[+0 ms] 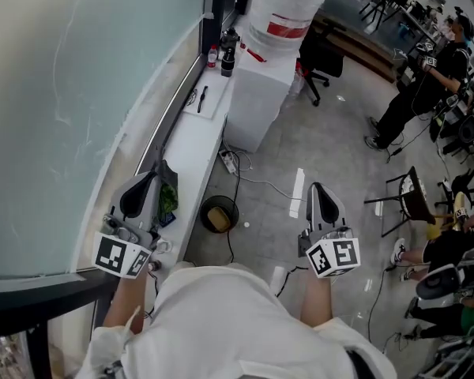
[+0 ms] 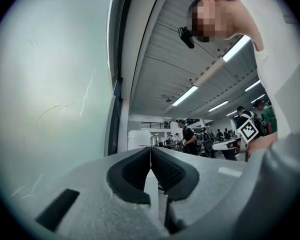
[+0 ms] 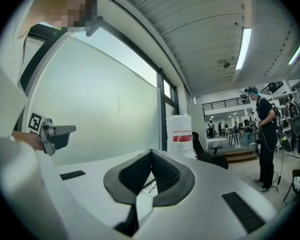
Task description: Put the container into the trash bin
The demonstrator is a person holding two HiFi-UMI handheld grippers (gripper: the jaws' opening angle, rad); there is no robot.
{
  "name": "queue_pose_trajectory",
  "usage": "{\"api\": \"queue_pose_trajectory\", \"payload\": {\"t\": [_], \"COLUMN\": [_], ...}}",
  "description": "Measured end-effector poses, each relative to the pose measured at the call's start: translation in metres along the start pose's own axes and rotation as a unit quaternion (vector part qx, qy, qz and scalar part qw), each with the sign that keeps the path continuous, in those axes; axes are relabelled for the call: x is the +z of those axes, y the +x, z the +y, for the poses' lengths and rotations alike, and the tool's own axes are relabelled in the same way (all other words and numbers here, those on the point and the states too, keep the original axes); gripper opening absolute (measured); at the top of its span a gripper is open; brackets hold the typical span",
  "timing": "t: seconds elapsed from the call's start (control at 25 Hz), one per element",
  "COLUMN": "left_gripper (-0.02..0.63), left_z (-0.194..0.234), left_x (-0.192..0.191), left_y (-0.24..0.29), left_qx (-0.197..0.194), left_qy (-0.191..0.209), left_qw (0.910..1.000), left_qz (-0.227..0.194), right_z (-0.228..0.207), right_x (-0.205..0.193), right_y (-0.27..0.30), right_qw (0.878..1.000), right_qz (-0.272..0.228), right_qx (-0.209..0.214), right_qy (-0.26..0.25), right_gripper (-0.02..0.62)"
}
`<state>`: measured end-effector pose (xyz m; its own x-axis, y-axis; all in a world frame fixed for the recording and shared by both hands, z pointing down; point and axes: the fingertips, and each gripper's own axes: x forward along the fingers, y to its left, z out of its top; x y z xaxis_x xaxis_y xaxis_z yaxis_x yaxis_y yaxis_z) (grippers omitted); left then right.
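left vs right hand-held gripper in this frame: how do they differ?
The left hand-held gripper hangs over the white ledge by the window, beside something green. The right hand-held gripper is over bare floor, on the other side of the bin. The left one's marker cube sits tilted in the head view; the right one's faces the camera more squarely. Shared: both have jaws together with nothing between them.

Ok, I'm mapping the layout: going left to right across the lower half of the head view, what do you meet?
The left gripper, shut → round black trash bin on the floor → right gripper, shut → black metal chair.
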<state>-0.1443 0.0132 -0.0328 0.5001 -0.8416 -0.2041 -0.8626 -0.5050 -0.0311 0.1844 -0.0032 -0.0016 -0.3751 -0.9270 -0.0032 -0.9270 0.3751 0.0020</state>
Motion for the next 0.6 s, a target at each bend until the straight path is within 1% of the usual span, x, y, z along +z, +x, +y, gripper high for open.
{"api": "queue_pose_trajectory", "payload": {"t": [0.12,0.2,0.44,0.6], "left_gripper": [0.018,0.018,0.02,0.02], "left_z": [0.013,0.019,0.025,0.027], "left_x": [0.0,-0.001,0.001,-0.001], "left_y": [-0.017,-0.026,-0.031,-0.03], "left_qx": [0.031,0.04,0.023,0.015], "left_qy": [-0.007,-0.012,-0.014,-0.019], "left_qw": [0.9995,0.9991,0.9994,0.9995], "left_qz": [-0.004,-0.005,-0.021,-0.021], "right_z": [0.01,0.017,0.034,0.045], "right_x": [-0.003,-0.005,-0.005,-0.004], "right_y": [-0.004,-0.006,-0.007,-0.007], "right_qw": [1.0,1.0,1.0,1.0], "right_qz": [0.005,0.011,0.013,0.017], "right_qx": [-0.005,-0.005,-0.007,-0.005], "right_qy": [0.003,-0.002,-0.007,-0.01], "right_gripper": [0.002,0.002,0.002,0.002]}}
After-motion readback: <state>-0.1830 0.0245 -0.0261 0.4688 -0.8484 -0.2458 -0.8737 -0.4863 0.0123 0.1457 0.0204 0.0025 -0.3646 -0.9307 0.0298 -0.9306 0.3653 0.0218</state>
